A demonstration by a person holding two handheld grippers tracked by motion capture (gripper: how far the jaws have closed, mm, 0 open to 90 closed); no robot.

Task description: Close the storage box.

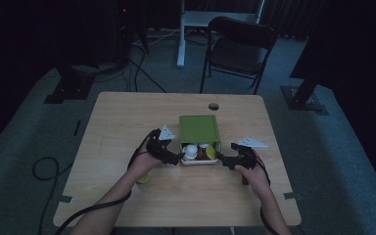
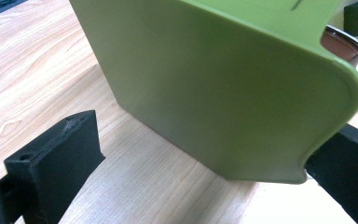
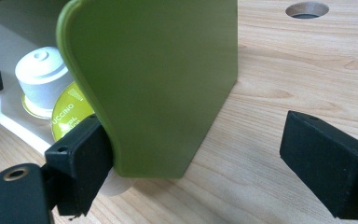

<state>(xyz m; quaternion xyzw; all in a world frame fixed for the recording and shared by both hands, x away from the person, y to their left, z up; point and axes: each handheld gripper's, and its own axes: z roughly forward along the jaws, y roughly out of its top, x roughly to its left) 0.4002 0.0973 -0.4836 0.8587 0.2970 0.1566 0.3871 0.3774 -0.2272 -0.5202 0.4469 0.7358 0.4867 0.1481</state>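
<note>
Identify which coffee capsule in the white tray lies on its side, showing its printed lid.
The yellow-green coffee capsule lettered "UCCINO", beside the right gripper; the white ribbed capsule behind it stands upright.

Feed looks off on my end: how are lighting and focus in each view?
High view: dim and dark, room black, green box and both grippers barely readable. Left gripper view: bright, box wall slightly soft. Right gripper view: bright, box wall close and soft, capsules legible.
</note>
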